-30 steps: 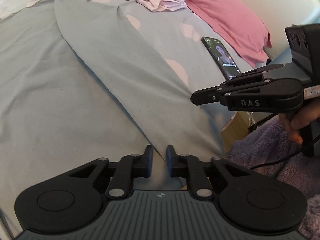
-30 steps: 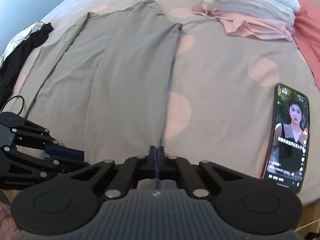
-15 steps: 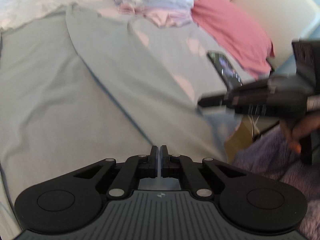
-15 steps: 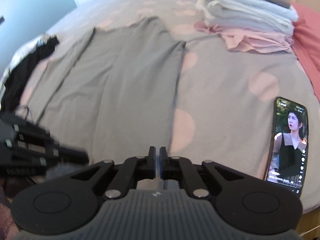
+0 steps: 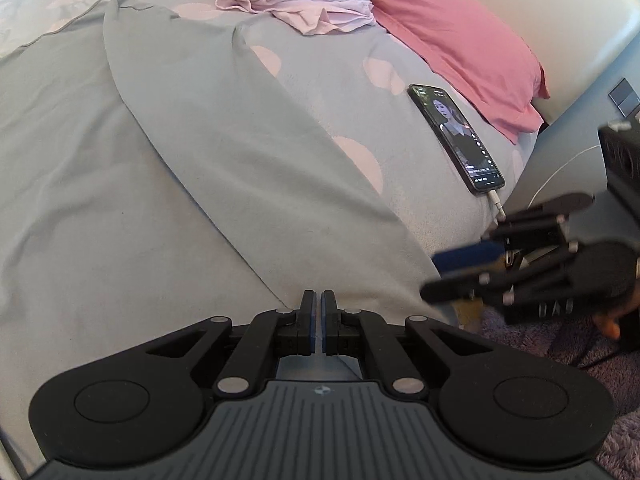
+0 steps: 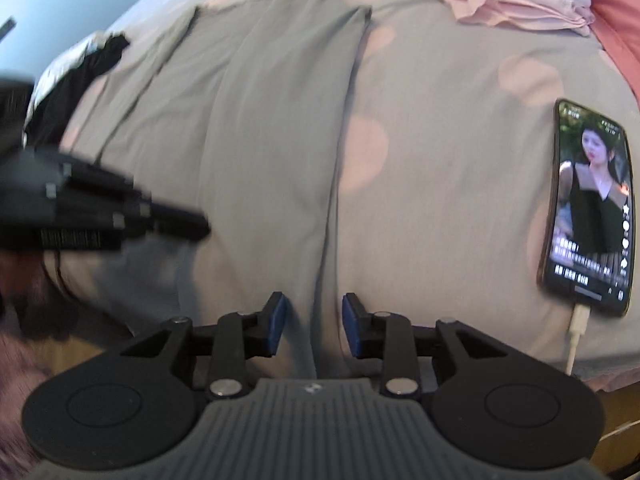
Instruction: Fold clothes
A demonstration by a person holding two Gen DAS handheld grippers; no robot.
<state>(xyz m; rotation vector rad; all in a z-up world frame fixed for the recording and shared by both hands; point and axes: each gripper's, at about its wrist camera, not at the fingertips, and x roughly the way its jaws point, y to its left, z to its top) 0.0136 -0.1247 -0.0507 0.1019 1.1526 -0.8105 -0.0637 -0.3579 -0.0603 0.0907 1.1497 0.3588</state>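
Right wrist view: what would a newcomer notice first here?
The lit phone lies at the right on the dotted bedspread, cable plugged in. The grey garment spreads across the middle, its near edge between the open right gripper jaws, which have just been opening.

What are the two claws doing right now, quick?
Left claw: shut at the near edge of the grey garment; whether it pinches cloth cannot be told.
Right claw: open, just been opening, astride the garment's fold edge, not pressing.

Black linkage tongs (image 6: pixel 314 326) with blue pads (image 6: pixel 278 322), silver rivets, ribbed grey housing.
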